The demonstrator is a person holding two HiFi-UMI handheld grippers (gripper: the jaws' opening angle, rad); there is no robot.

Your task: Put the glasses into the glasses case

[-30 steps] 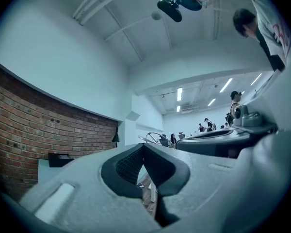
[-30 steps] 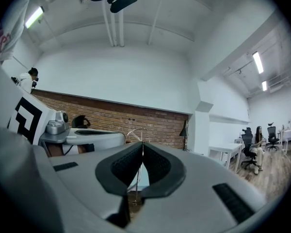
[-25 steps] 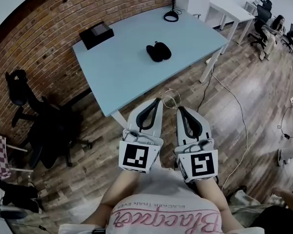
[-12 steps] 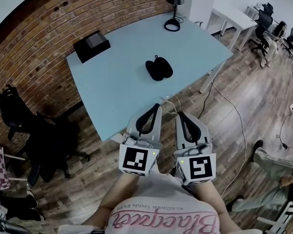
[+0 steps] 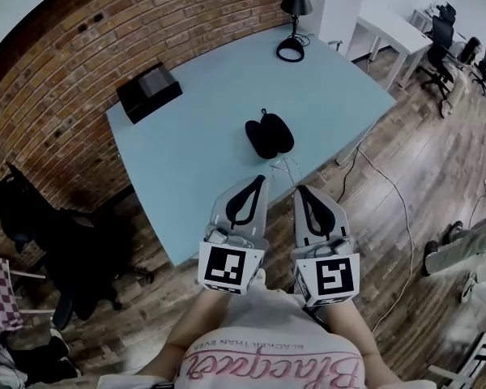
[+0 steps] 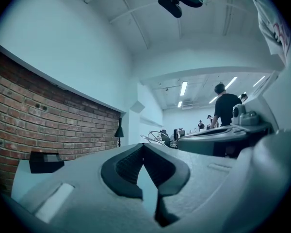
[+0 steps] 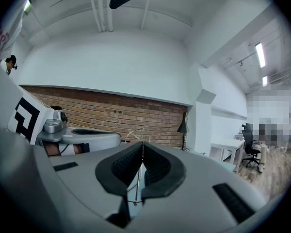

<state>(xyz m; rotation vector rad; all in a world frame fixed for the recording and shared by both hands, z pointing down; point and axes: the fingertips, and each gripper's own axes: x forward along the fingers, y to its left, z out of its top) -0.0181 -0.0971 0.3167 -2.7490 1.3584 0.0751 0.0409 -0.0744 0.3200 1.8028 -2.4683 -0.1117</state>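
**Glasses gripped in the right tongs at the counter's edge**

The right tongs (image 5: 298, 189) are closed on the thin wire frame of the glasses (image 5: 283, 167), which stick out past the tips over the near edge of the pale blue counter (image 5: 211, 128). The left tongs (image 5: 262, 178), just beside them, are closed tip to tip on nothing. The black glasses case (image 5: 269, 134) lies further in on the counter, near the glasses but not touching them.

The shirt (image 5: 275, 361) shows, upside down, small print "BLACKER THAN EVER" and pink script, apparently "Blacquer".
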